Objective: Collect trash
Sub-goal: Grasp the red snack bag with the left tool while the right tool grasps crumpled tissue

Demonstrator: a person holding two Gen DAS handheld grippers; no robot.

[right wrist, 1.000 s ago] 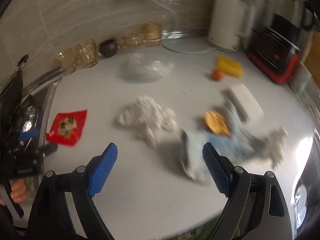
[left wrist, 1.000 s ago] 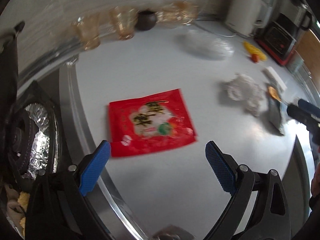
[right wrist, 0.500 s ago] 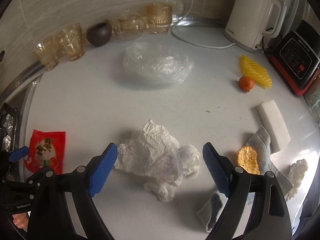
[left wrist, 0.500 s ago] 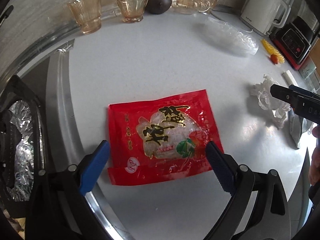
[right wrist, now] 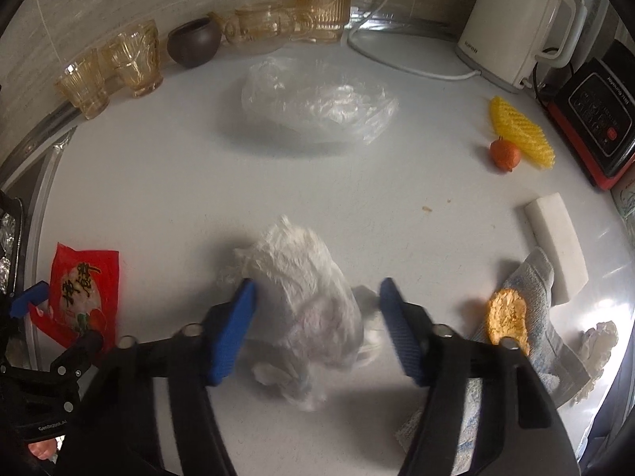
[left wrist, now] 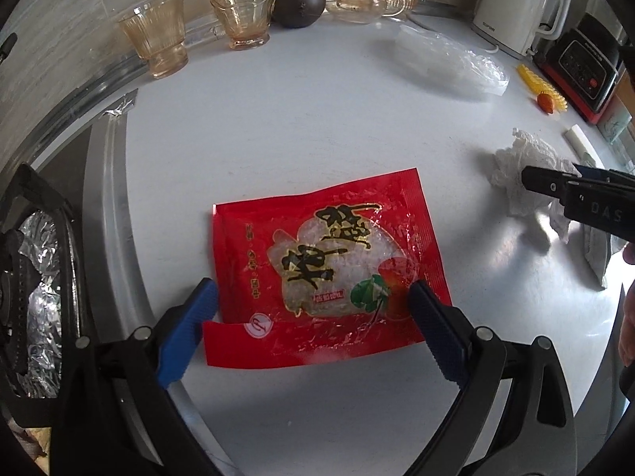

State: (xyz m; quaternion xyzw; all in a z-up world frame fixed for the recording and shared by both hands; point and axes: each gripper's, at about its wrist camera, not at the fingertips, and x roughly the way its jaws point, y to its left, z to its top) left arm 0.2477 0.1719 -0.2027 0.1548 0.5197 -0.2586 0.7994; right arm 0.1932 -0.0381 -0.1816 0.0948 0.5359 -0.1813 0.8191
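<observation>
While left gripper straddles red wrapper, right view shows cloth.

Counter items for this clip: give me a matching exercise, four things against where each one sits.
Things:
1. red packet
2. crumpled paper
3. clear bag
4. white kettle

Places:
A. back right corner, by the wall
B. between the open left claw's fingers
C. mid counter, in front of the glasses
D. between the open right claw's fingers

Pairs: 1-B, 2-D, 3-C, 4-A
</observation>
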